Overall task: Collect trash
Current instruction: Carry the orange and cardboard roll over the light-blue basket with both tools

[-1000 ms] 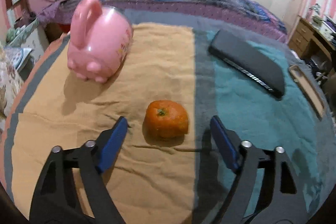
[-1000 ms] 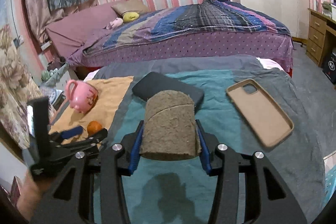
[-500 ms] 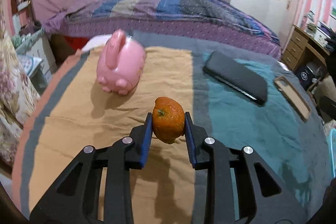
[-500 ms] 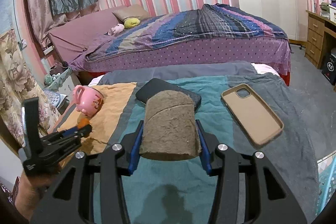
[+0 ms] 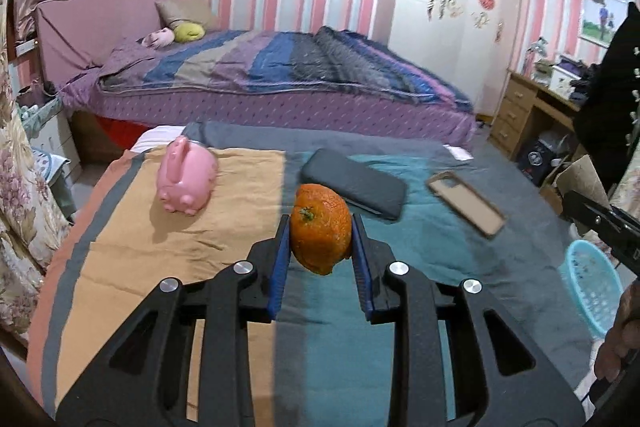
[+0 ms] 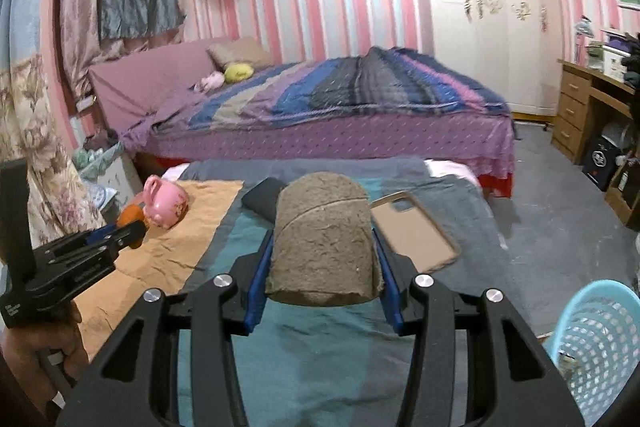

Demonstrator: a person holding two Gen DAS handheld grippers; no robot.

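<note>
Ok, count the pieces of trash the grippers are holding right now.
2. The orange is clamped in the left gripper, lifted off the cloth; the brown cardboard piece is clamped in the right gripper. Other trash may lie out of view.

Orange peel (image 5: 320, 229) and brown cardboard scrap (image 6: 323, 247) both held aloft.

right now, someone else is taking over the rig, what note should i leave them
Left gripper: shut on the orange, lifted off the blanket.
Right gripper: shut on the brown paper lump, held above the blanket.
Blue basket: on the floor to the right, nothing dropped in from these grips yet.
Left to do: carry both over the basket and release.
Pink mug, dark case and phone case lie on the blanket.
</note>
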